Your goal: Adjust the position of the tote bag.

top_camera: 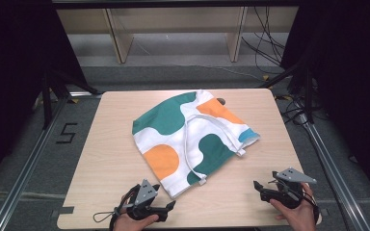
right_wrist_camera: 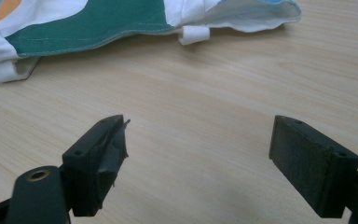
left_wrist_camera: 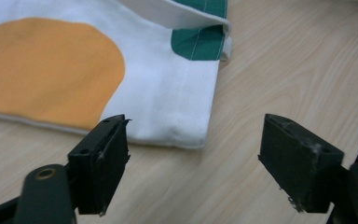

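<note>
A white cloth tote bag (top_camera: 190, 137) with green, orange and blue blobs lies flat in the middle of the wooden table (top_camera: 106, 159), its white strap looped on top. My left gripper (top_camera: 166, 204) sits near the front edge, just short of the bag's near corner (left_wrist_camera: 186, 135), jaws wide open with nothing between them. My right gripper (top_camera: 259, 187) rests at the front right, open and empty over bare wood, well short of the bag's edge (right_wrist_camera: 121, 23) and its strap ends (right_wrist_camera: 193, 33).
The table edge runs close behind both hands. Bare wood (right_wrist_camera: 205, 107) lies between the right gripper and the bag. Metal rails (top_camera: 29, 159) flank the table; shelving and cables stand beyond the far edge.
</note>
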Demonstrator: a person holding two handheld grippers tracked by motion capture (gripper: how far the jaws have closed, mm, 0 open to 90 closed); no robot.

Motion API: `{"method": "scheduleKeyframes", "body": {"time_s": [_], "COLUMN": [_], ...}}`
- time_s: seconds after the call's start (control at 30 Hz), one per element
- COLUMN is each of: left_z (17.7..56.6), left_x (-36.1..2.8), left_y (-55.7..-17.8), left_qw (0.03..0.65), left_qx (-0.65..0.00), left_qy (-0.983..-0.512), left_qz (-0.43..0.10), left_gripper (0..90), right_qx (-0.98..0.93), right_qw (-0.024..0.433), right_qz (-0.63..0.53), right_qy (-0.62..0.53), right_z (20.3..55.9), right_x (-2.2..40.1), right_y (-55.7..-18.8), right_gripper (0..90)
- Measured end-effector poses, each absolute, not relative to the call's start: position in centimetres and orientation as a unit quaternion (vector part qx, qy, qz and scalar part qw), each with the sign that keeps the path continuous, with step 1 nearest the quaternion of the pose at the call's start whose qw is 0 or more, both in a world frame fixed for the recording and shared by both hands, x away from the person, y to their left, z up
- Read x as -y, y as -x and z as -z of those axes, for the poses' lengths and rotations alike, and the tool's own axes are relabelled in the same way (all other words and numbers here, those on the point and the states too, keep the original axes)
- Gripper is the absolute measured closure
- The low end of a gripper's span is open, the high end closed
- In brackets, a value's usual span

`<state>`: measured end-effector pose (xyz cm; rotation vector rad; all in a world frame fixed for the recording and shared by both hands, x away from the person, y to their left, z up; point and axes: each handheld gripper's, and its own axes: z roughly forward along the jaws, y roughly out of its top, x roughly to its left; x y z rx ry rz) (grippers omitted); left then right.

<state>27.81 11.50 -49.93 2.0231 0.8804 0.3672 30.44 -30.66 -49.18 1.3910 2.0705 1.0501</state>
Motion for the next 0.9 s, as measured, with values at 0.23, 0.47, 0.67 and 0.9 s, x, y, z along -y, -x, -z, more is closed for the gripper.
{"method": "scheduleKeyframes", "body": {"time_s": [0.23,0.47,0.67,0.9], "left_z": [50.1,50.3,50.7,51.0], "left_x": [-9.9,-8.9,-8.0,-7.7], "left_y": [-28.9,-30.0,-30.9,-31.4], "left_qw": [0.426,0.389,0.368,0.378], "left_qx": [-0.326,-0.307,-0.280,-0.280], "left_qy": [-0.829,-0.850,-0.860,-0.858], "left_qz": [-0.159,-0.181,-0.214,-0.207], "left_gripper": [33.2,35.6,42.1,57.3], "right_qx": [-0.759,-0.758,-0.758,-0.762], "right_qw": [0.212,0.210,0.203,0.207], "right_qz": [-0.377,-0.378,-0.378,-0.376], "right_qy": [-0.486,-0.489,-0.492,-0.486], "right_z": [49.2,49.3,49.3,49.5], "right_x": [30.9,30.9,30.7,30.7], "right_y": [-30.6,-30.7,-30.7,-30.9], "right_gripper": [20.0,20.3,20.5,21.0]}}
